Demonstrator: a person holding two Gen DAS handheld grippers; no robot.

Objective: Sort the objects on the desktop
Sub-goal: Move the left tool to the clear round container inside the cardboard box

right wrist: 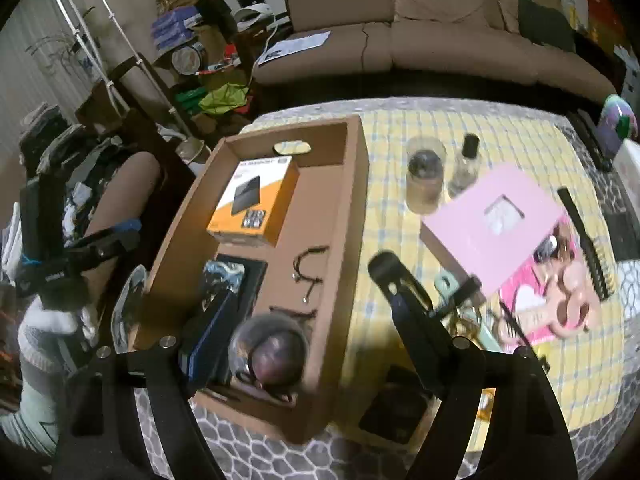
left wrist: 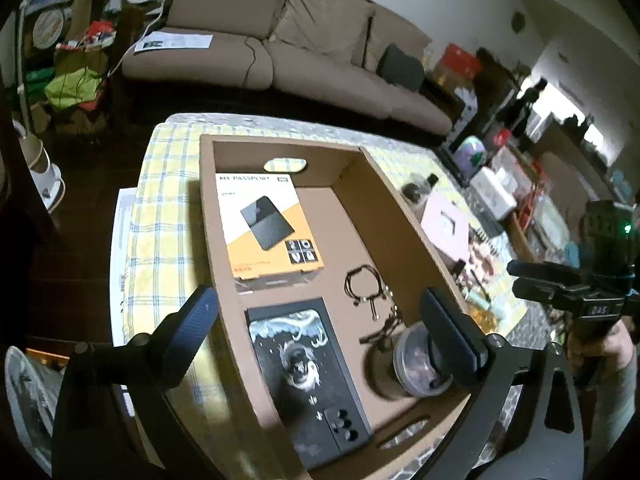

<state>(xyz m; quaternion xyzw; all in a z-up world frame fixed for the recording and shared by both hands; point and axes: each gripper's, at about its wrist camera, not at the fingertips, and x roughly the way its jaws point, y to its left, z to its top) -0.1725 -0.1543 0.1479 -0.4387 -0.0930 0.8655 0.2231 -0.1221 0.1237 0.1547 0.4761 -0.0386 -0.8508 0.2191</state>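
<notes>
Both tools hang with fingers apart, the left tool (left wrist: 316,328) and right tool (right wrist: 296,304) over the cardboard box (left wrist: 404,196); the small clear jar (right wrist: 269,354) lies inside near the front wall, probably light, hard and slippery; grip across its lid.

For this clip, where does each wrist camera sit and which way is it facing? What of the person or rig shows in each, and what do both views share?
Left wrist: above the near end of the brown cardboard tray, looking down and toward the sofa; its open left gripper straddles the tray; the right gripper and a hand show at right.
Right wrist: over the tray's near right corner, facing the sofa and yellow checked tablecloth; its open fingers frame the view, the other gripper at left.
Shared: tray, orange-and-white hard-drive box, clear round jar.
</notes>
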